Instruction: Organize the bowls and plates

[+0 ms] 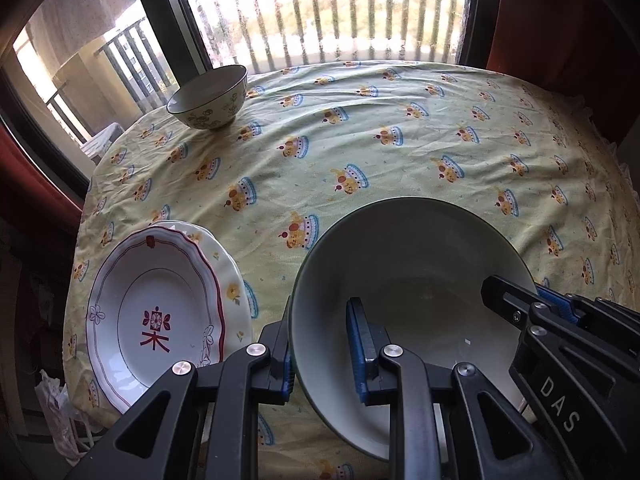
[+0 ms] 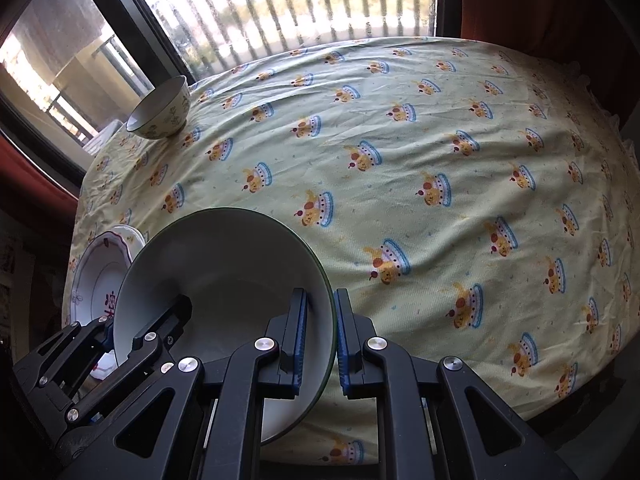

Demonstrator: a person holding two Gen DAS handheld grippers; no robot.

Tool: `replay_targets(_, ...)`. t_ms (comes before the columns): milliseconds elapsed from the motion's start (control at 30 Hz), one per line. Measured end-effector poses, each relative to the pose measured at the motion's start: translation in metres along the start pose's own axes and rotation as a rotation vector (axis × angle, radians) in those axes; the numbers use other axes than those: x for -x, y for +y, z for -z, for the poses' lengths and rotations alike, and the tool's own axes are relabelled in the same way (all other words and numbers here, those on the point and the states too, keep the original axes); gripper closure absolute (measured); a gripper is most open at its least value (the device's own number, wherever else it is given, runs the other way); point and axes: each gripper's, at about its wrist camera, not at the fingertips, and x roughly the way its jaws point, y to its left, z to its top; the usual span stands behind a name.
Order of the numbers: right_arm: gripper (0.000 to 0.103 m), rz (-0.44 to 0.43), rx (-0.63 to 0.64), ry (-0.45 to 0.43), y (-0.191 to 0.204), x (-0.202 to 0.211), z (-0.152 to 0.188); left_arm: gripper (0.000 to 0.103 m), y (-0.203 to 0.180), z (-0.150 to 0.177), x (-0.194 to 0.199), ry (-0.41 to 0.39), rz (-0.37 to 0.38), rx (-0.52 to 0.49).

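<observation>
A large white bowl with a dark green rim [image 1: 416,280] [image 2: 228,264] is held near the table's front edge. My left gripper [image 1: 320,344] is shut on its left rim, one finger inside, one outside. My right gripper [image 2: 322,340] is shut on its right rim; it also shows in the left wrist view [image 1: 520,304]. The left gripper shows in the right wrist view [image 2: 132,332]. A red-patterned plate [image 1: 152,312] [image 2: 96,276] lies on a cream floral plate [image 1: 224,276] at the front left. A small floral bowl [image 1: 208,98] [image 2: 160,110] stands at the far left corner.
The table wears a pale yellow cloth [image 1: 380,152] [image 2: 440,152] printed with cakes. A window with balcony railings [image 1: 320,12] is behind it. Red curtains [image 1: 560,20] hang at the right. The table's left edge drops off beside the plates.
</observation>
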Motion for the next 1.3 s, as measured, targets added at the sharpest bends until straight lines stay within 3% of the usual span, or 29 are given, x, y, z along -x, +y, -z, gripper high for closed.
replay_targets(433,0.087,0.001,-0.012,0.006,0.0,-0.011,0.001,0.083,0.003,0.001,-0.01,0.017,-0.013,0.016)
replay_targets(567,0.087,0.016,-0.022,0.011,0.0,-0.012,0.002,0.083,0.005,0.002,-0.013,0.026,0.015,0.02)
replay_targets(667,0.086,0.029,-0.027,0.011,0.002,-0.011,0.002,0.074,0.009,0.002,-0.016,0.04,0.064,0.021)
replay_targets(767,0.077,0.039,-0.029,0.016,0.007,-0.011,0.002,0.067,0.017,0.002,-0.018,0.057,0.103,0.037)
replay_targets(867,0.053,0.059,-0.029,0.003,0.015,-0.005,0.002,0.057,0.028,0.001,-0.016,0.062,0.145,0.056)
replay_targets(933,0.038,0.071,-0.029,-0.02,0.022,0.001,0.002,0.042,0.035,0.0,-0.013,0.047,0.156,0.062)
replay_targets(1033,0.035,0.105,-0.022,-0.047,0.035,0.009,-0.002,0.033,0.05,-0.003,-0.007,0.042,0.183,0.067)
replay_targets(1300,0.031,0.097,-0.016,-0.103,0.084,0.037,-0.013,0.025,0.094,-0.018,0.023,-0.024,0.208,0.059)
